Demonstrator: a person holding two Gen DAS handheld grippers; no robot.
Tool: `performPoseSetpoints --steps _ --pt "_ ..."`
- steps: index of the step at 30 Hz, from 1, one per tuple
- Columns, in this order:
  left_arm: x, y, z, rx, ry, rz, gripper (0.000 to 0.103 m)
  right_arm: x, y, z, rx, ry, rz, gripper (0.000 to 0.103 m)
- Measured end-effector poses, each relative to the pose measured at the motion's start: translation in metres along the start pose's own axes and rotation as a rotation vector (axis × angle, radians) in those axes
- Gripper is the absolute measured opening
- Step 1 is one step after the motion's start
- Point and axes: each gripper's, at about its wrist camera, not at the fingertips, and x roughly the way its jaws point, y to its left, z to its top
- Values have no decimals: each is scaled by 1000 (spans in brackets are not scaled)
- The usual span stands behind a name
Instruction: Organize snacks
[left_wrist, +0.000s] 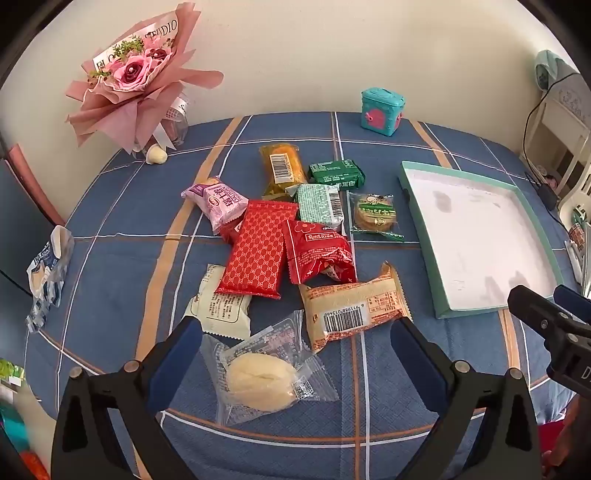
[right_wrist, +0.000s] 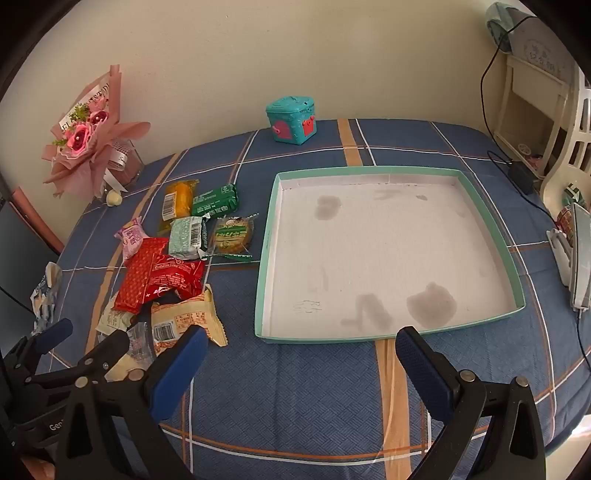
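Note:
A heap of wrapped snacks lies on the blue checked cloth: a red patterned packet (left_wrist: 258, 254), a red packet (left_wrist: 317, 251), a beige barcode packet (left_wrist: 351, 306), green packets (left_wrist: 336, 171) and a cookie (left_wrist: 375, 218). My left gripper (left_wrist: 295, 328) is open above the near edge of the heap. A clear packet with a pale pastry (left_wrist: 258, 380) lies between its fingers, untouched. A teal-rimmed white tray (right_wrist: 266, 258) sits right of the heap and holds no snacks. My right gripper (right_wrist: 301, 336) hangs open before the tray's near edge. The left gripper (right_wrist: 88, 334) shows at lower left.
A pink bouquet (left_wrist: 136, 74) stands at the back left and a teal box (left_wrist: 382, 110) at the back edge. A crumpled wrapper (left_wrist: 48, 273) lies at the left edge. White plastic shelving (right_wrist: 535, 110) and a black cable (right_wrist: 517, 173) crowd the right side.

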Motion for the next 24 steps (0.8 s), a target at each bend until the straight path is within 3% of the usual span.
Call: performPoseSetpoints --steps 24 --pt "0 0 -1 14 19 39 102 1 2 1 -9 0 -8 103"
